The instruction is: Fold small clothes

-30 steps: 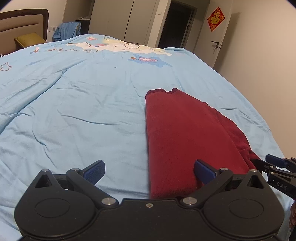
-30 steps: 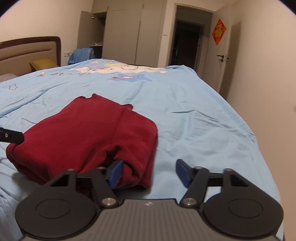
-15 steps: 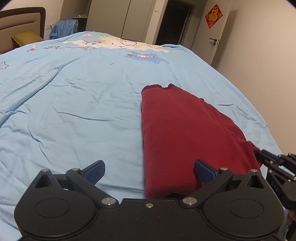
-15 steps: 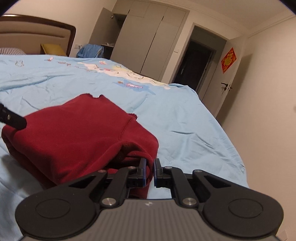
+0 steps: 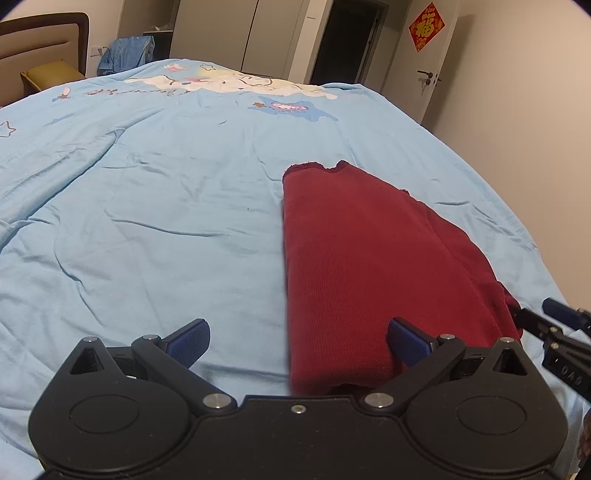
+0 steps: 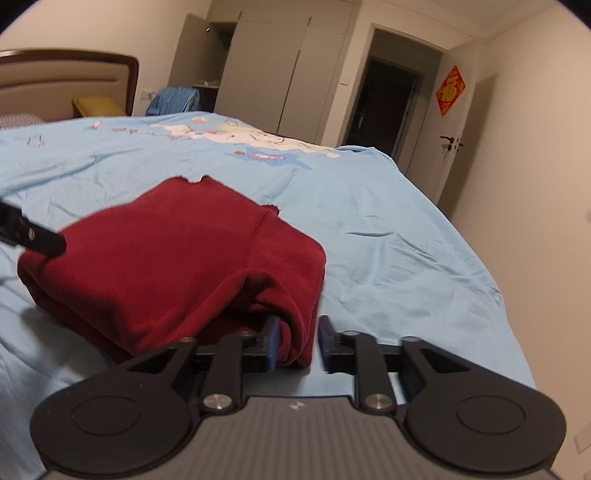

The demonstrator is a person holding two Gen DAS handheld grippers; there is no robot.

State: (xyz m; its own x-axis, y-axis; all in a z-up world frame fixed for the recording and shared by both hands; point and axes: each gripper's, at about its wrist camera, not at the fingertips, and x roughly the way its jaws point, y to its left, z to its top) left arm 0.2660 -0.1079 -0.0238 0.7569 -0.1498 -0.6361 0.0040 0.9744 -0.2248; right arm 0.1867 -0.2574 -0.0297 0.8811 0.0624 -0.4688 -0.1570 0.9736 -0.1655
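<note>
I am working over a wide bed covered in a pale blue sheet, lightly creased, with a cartoon print in white, yellow and pink near its far end. A padded headboard with a dark wooden frame stands at the far left, with a mustard-yellow cushion beside it. A bundle of blue cloth lies beyond the far edge of the bed. Behind it are tall pale wardrobe doors, a dark open doorway, and a closed door with a lever handle. A red diamond-shaped decoration hangs on that door.

On the right half of the bed lies a dark red knit garment, folded into a long thick stack running away from me. Its far edge is ragged and notched, its left edge is a straight fold, and a seam curves across the top layer.

My left gripper hovers at the near end of the garment with its blue pads wide apart, one over bare sheet, one over the red fabric. My right gripper sits at the garment's near right corner, its pads slightly apart with a bunched fold of red cloth between them; the left pad touches the cloth, while the right pad shows a small gap.
</note>
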